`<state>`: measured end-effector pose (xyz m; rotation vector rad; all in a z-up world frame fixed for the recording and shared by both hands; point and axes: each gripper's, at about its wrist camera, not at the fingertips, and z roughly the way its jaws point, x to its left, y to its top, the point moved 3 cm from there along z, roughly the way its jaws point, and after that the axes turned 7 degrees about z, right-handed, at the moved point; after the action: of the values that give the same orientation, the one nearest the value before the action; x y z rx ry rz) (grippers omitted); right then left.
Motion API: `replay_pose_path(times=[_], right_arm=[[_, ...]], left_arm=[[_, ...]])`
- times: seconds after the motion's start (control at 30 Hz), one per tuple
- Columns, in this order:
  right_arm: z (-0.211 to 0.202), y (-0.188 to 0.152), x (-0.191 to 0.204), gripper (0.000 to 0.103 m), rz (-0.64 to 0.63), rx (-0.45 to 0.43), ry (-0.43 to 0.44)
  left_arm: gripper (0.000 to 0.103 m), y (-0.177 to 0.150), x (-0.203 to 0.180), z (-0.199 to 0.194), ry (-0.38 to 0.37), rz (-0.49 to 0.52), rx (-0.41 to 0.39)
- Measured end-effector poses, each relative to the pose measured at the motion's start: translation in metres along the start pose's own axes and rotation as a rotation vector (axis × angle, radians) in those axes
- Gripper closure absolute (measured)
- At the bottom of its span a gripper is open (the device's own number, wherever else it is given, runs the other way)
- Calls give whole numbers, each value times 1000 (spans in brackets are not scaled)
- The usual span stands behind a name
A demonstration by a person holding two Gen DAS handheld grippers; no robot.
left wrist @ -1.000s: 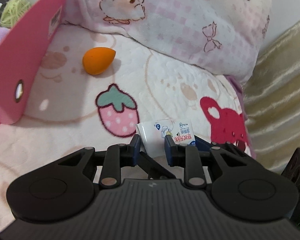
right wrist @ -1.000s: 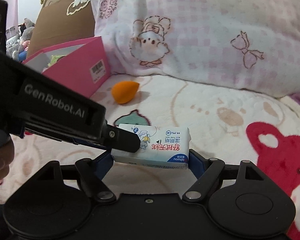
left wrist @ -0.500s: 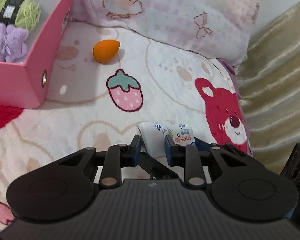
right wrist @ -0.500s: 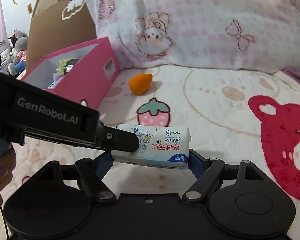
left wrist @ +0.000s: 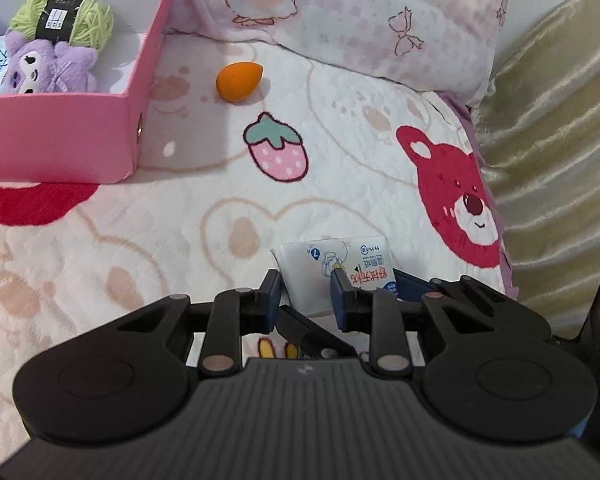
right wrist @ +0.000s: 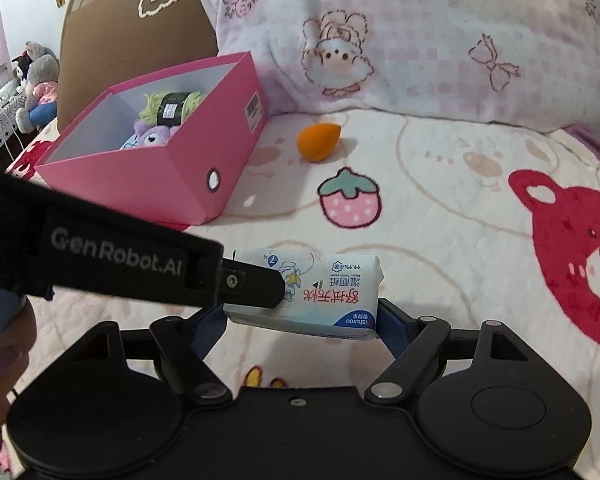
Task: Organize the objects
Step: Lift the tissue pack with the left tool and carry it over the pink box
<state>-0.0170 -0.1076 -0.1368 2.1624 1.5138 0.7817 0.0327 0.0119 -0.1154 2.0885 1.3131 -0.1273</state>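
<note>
Both the left gripper [left wrist: 305,295] and right gripper [right wrist: 300,322] clench one wipes pack [right wrist: 332,292] above the bed [right wrist: 440,216], near the pink box [right wrist: 160,176].

Both wrist cameras are looking forward and down over a bedspread [left wrist: 340,184] from close above, sharing the pack [left wrist: 332,276] at lower centre, the pink box [right wrist: 156,160] at upper left and the pillow [right wrist: 420,40] along the top.

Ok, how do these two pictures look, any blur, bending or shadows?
Left wrist view: sharp, fisheye bows the pink box edges, and the orange sponge casts a soft shadow. Right wrist view: dark corner vignetting, and the left claw crossing close is slightly soft.
</note>
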Motion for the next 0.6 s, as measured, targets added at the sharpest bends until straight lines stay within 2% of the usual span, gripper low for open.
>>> replay_pose_path(times=[0.37, 0.6], right_arm=[[-18, 5, 37, 17, -55, 63, 38], [-37, 25, 68, 17, -111, 57, 75]], left_arm=[[77, -12, 18, -39, -6, -20, 11], [77, -4, 32, -75, -9, -17, -1]])
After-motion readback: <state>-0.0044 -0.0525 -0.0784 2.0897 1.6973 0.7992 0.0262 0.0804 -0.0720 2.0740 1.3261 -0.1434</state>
